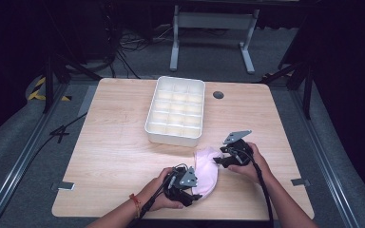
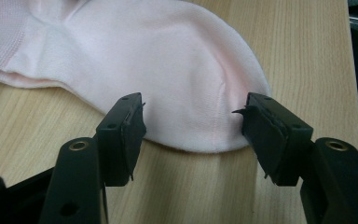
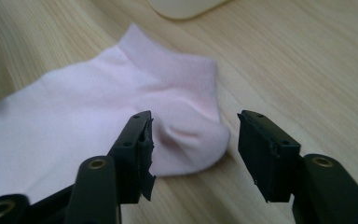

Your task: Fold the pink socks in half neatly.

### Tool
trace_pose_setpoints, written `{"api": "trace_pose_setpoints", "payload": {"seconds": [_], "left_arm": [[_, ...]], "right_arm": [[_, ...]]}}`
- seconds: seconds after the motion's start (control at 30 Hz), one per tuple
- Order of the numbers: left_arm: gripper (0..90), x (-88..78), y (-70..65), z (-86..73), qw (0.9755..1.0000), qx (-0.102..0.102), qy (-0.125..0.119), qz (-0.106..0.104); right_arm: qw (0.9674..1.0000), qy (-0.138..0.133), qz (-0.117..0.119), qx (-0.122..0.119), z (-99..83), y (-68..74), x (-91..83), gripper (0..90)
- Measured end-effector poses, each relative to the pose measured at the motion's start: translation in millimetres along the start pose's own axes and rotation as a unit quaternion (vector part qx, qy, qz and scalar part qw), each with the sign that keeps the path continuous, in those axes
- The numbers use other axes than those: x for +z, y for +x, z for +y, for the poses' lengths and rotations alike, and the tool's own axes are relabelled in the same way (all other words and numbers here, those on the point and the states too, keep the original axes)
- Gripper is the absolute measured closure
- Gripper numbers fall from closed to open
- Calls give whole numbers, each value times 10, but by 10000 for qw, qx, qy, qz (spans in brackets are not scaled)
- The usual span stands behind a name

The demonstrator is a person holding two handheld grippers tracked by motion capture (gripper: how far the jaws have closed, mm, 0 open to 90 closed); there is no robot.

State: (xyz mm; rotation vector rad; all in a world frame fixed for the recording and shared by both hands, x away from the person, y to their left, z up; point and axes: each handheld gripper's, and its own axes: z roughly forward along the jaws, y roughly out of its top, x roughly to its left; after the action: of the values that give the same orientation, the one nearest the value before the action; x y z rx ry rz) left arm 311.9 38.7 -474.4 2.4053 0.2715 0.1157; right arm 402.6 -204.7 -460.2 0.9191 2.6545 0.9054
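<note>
One pale pink cotton ankle sock (image 1: 206, 171) lay flat on the table's near right part, between two grippers. The left gripper (image 2: 193, 133) had its jaws apart, straddling the sock's rounded toe end, pads not pressing. The right gripper (image 3: 193, 149) had its jaws spread around the heel bump, nothing pinched. The gripper views showed the ribbed cuff and seam; the high view showed one white plastic divided organiser tray (image 1: 176, 110), well apart behind the sock. One light wood-grain table (image 1: 119, 142), one dark round hole (image 1: 218, 94) in it. Grey carpet floor (image 1: 209, 52), black cables, one white desk frame (image 1: 212, 28) behind.
</note>
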Motion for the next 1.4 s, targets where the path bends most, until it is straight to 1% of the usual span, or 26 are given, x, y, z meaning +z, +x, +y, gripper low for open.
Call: {"api": "trace_pose_setpoints", "payload": {"seconds": [0.03,0.07,0.17,0.23,0.3,0.33,0.37,0.4,0.43,0.5,0.53,0.63,0.7,0.73,0.77,0.8,0.83,0.9,0.93,1.0,1.03,1.1,1.2,1.27,1.3,1.4], "left_arm": [[388,1,-1,0,10000,-5,-2,2],[388,0,-1,1,10000,-6,-1,19],[387,0,0,1,10000,6,3,8],[383,-1,-1,0,10000,-16,10,22],[370,4,9,-3,10000,-7,-16,34],[361,3,14,-4,10000,8,-5,41],[358,4,13,-7,10000,-39,3,19],[355,2,19,-2,10000,-14,27,11],[352,6,16,-4,10000,-20,1,24],[351,3,11,-4,10000,-40,17,39],[349,3,11,-5,10000,-44,15,42],[340,4,15,-1,10000,-33,17,67],[327,6,23,0,10000,-50,25,74],[318,10,30,-1,9999,-57,6,88],[309,7,39,2,9999,-63,47,87],[305,15,42,-2,9999,-97,-7,107],[303,12,50,1,9999,-89,11,117],[301,9,57,3,9998,-100,38,179],[298,13,52,3,9997,-150,17,202],[294,11,56,8,9996,-129,38,253],[292,10,59,11,9994,-110,46,319],[291,12,60,14,9994,-121,54,318],[287,15,60,20,9993,-129,58,350],[287,20,68,19,9994,-150,31,323],[287,15,79,18,9994,-151,64,308],[289,21,85,10,9993,-206,11,304]], "right_arm": [[10000,32,-13,18,-24,-4,13,425],[10000,-5,-12,52,-40,-11,20,419],[9997,-82,84,217,-64,-42,28,408],[9997,-149,107,184,-69,-39,43,413],[9997,-155,128,115,-63,-13,48,453],[9997,-179,149,55,-59,9,55,488],[9997,-192,172,42,-59,24,57,539],[9995,-223,227,14,-57,41,58,584],[9992,-246,312,18,-56,59,59,647],[9988,-253,419,61,-57,65,59,732],[9984,-254,501,111,-60,61,60,757],[9979,-276,566,136,-60,56,65,809],[9979,-285,567,98,-55,59,63,822],[9981,-279,537,121,-52,67,59,824],[9982,-296,510,80,-50,67,58,825],[9982,-337,504,26,-49,69,59,827],[9983,-350,468,8,-46,72,55,827],[9985,-406,368,-72,-37,79,41,827],[9983,-462,337,-75,-28,87,17,827],[9980,-544,304,-122,-17,89,-14,827],[9978,-584,292,-142,-12,93,-30,827],[9972,-660,292,-191,-5,96,-55,827],[9971,-685,279,-203,-4,102,-64,827],[9967,-717,252,-273,1,106,-73,827],[9962,-778,276,-282,3,108,-81,827],[9956,-838,306,-293,15,119,-113,827]]}}
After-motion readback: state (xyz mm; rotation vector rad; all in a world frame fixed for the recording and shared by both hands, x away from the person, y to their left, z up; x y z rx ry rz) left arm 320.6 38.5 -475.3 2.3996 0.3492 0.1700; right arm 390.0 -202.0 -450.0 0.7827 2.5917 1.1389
